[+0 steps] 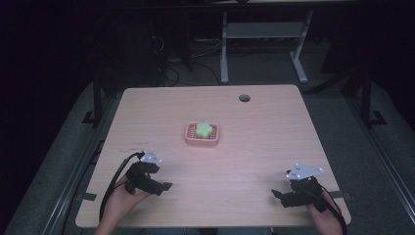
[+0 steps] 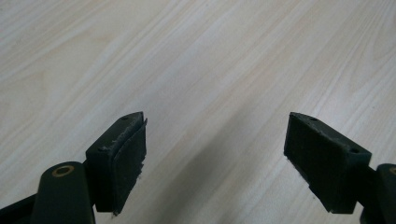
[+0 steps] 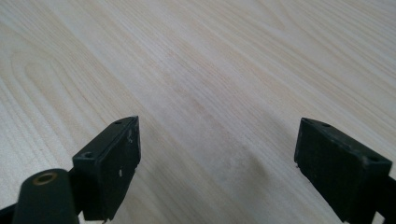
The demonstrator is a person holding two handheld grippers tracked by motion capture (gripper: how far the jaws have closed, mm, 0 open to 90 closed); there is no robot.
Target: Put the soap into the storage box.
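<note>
Both hands rest low at the near edge of the pale wood-grain table (image 1: 274,132), the left gripper (image 1: 164,186) and right gripper (image 1: 275,195) with jaws spread, empty. Well ahead, mid-table, a green flower-shaped sponge (image 1: 203,129) sits in a pink ridged tray (image 1: 188,137).

Pale wooden table (image 1: 274,147): light beige with fine, darker grain streaks. Rectangular plastic tray (image 1: 189,138), at 12 o'clock from the grippers: pink. Flower-shaped block (image 1: 203,129) within: light green. Left gripper (image 2: 215,158) and right gripper (image 3: 217,163): matt black.
</note>
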